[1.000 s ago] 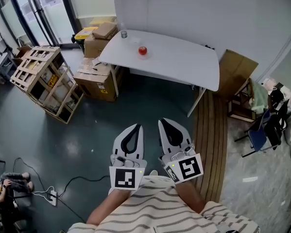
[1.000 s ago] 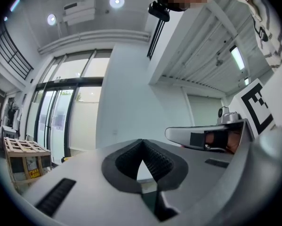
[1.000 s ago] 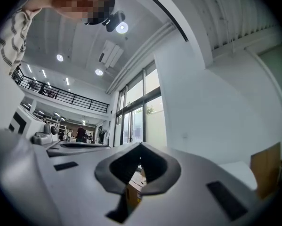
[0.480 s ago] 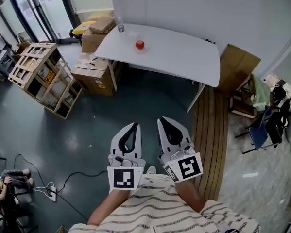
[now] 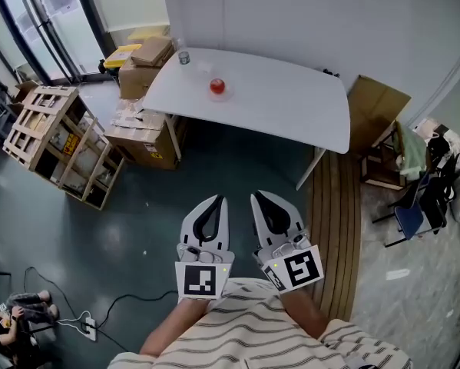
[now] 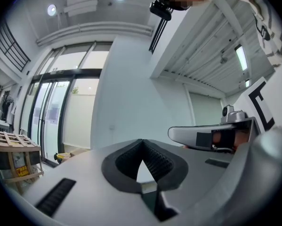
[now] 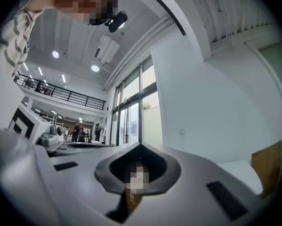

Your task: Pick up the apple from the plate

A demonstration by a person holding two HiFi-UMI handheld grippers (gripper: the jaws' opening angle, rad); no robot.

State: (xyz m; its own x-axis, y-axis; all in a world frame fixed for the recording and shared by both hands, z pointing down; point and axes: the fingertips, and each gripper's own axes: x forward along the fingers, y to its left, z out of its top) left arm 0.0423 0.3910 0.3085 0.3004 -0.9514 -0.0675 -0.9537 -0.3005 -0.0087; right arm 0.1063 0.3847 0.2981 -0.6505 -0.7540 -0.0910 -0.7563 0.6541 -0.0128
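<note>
Holding my left claw (image 5: 212,201) and right claw (image 5: 262,196) side by side, both jaws together, nothing gripped. Apple (image 5: 217,86) sits on white table (image 5: 291,106), well apart ahead.

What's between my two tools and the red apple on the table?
In the head view, only bare dark floor, then the near part of the white table, lies before the apple.

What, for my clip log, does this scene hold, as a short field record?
left hand-held gripper: shut, empty
right hand-held gripper: shut, empty
apple: on table, far ahead of both
cup: near table's far left corner
boxes: cardboard, on floor left of table
</note>
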